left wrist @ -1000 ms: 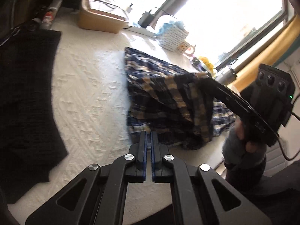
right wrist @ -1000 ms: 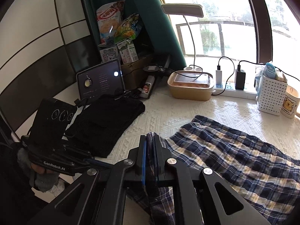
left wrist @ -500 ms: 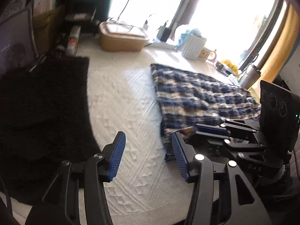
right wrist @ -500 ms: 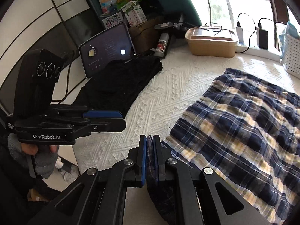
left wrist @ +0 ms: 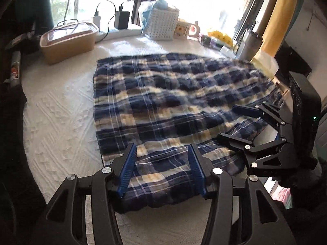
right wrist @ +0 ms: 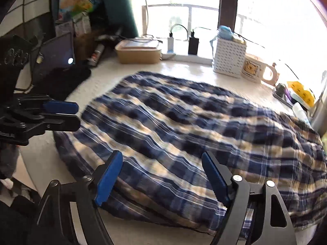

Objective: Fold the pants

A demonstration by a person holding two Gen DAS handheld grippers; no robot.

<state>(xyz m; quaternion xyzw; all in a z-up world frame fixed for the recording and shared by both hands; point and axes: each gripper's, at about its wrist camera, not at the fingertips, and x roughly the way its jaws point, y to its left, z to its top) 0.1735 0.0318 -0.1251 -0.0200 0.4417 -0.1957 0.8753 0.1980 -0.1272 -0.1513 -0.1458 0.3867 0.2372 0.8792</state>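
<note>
The blue, white and tan plaid pants [left wrist: 167, 102] lie spread flat on the white textured table cover [left wrist: 57, 110], with a folded layer on top; they also fill the right wrist view [right wrist: 194, 126]. My left gripper [left wrist: 162, 153] is open and empty, its jaws over the near edge of the pants. My right gripper [right wrist: 162, 161] is open and empty above the near edge too. It also shows in the left wrist view [left wrist: 226, 122] at the right, open over the pants' right side. The left gripper shows in the right wrist view [right wrist: 69, 115] at the left.
A tan lidded box [left wrist: 67, 40], chargers on a power strip [left wrist: 120, 20], a white basket [left wrist: 161, 25] and a mug [left wrist: 184, 29] line the window side. A dark cloth [right wrist: 63, 81] and a tablet [right wrist: 55, 55] lie at the left. The table's front edge is just below my grippers.
The right gripper, shut on the pants' edge before, has let go and opened. The left gripper opened and moved right over the pants. The pants now lie flat.
</note>
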